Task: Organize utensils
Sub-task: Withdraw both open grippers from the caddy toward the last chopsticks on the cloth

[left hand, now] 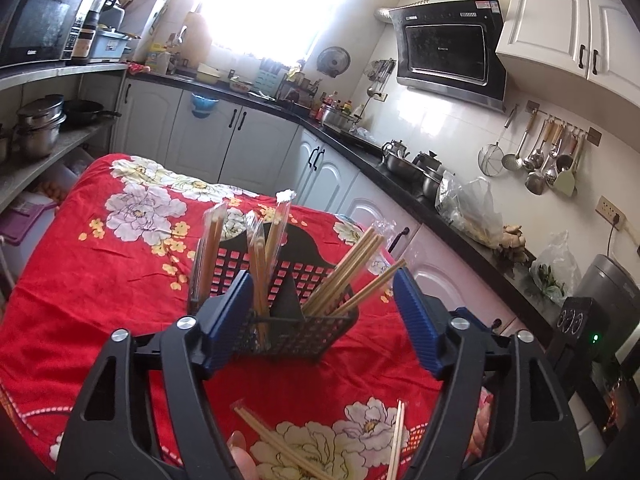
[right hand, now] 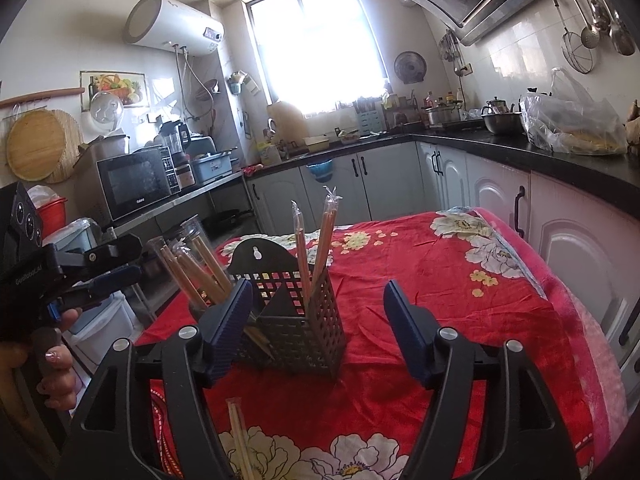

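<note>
With both the left gripper (left hand: 322, 320) and right gripper (right hand: 318, 328) wide and empty, pick up the near loose chopsticks (left hand: 280, 446) singly and stand them upright in the holder (left hand: 296, 332).

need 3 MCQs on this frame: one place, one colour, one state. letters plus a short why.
1. Where do the wrapped chopsticks not yet sorted lie?
A. on the cloth in front of the holder
B. on the black counter
C. on the microwave

2. What colour is the cloth on the table?
A. plain blue
B. red with flowers
C. green check

3. How does the left gripper stand?
A. shut on a chopstick
B. open, nothing between the pads
C. shut on the holder's rim

Answers:
1 A: they lie on the cloth on the near side of the holder.
2 B: red with pale flowers.
3 B: the blue pads stand wide apart with only the holder seen beyond them.
</note>
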